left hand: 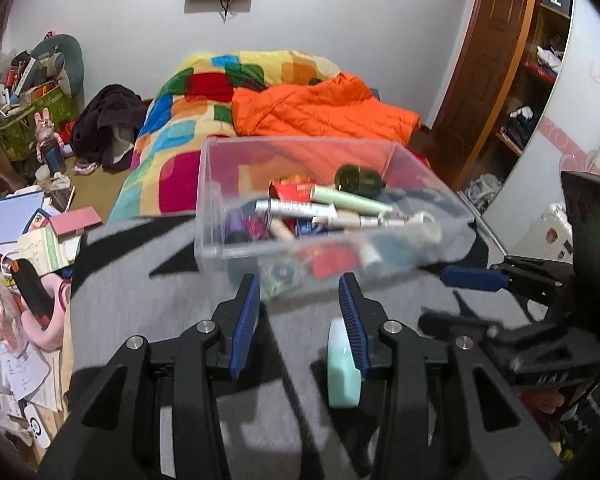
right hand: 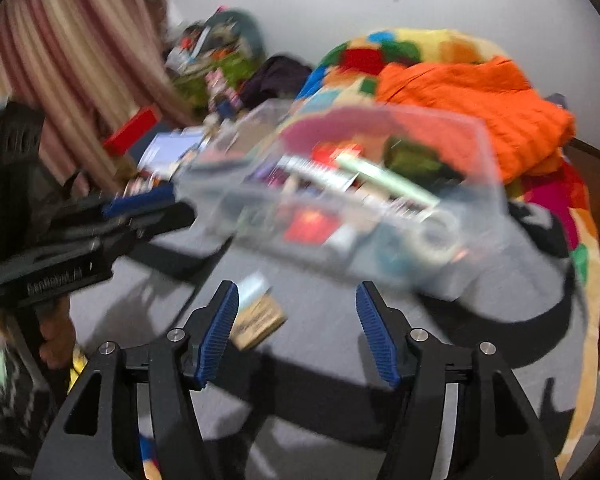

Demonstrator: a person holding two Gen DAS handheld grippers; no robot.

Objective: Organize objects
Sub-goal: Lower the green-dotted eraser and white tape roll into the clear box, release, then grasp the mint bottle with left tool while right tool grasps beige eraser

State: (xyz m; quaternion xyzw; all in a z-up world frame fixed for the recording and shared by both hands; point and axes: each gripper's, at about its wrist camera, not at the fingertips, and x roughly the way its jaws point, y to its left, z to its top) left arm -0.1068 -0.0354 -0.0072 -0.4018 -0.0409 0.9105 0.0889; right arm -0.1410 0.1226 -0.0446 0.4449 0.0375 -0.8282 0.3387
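A clear plastic box (left hand: 209,208) sits on a grey and black cloth (left hand: 140,300) on the bed. It holds several tubes, a dark green bottle (left hand: 358,180) and other small items. My left gripper (left hand: 299,290) stands open just in front of the box's near wall. A mint-green little bottle (left hand: 340,376) lies on the cloth by its right finger, with no pad pressing on it. My right gripper (right hand: 297,292) is open too, before the blurred box (right hand: 488,168), with a small tan and pale-blue packet (right hand: 256,316) beside its left finger. Each gripper shows at the edge of the other's view.
A patchwork blanket (left hand: 188,120) and an orange jacket (left hand: 320,108) lie behind the box. Books, papers and bags crowd the floor on the left (left hand: 28,220). A wooden door and an open wardrobe (left hand: 540,80) stand on the right, a striped curtain (right hand: 80,52) on the far left.
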